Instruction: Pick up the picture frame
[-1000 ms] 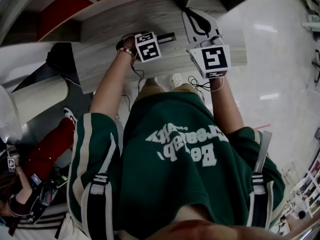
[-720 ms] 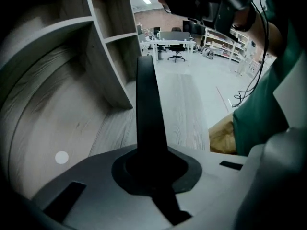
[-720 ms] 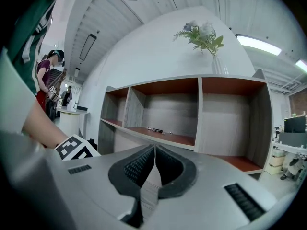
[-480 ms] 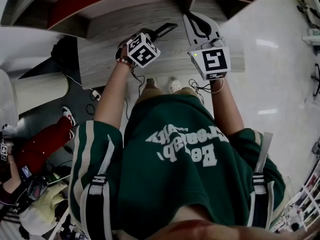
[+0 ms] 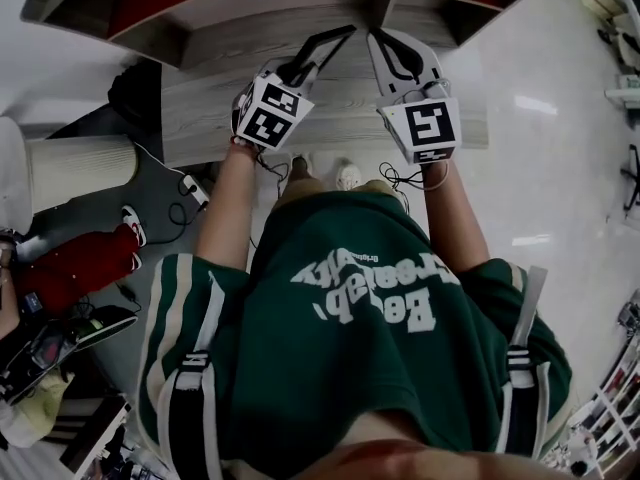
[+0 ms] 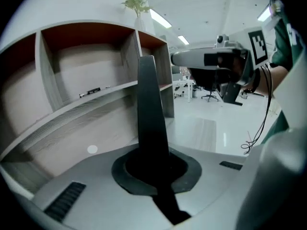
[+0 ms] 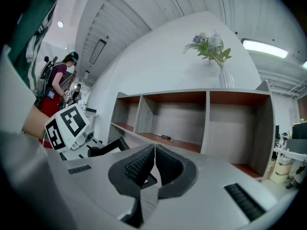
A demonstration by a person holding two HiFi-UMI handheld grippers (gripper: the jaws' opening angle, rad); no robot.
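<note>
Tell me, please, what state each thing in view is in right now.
Left gripper: shut on the picture frame.
Picture frame: clamped between the left gripper's jaws.
Right gripper: shut, nothing held.
Vase: upright on top of the shelf unit, flowers in it.

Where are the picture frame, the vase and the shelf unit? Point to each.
picture frame point(image 6: 148, 109): left gripper view, middle of its dark face.
vase point(image 7: 225, 80): right gripper view, its white body.
shelf unit point(image 7: 207, 116): right gripper view, its upright divider.
</note>
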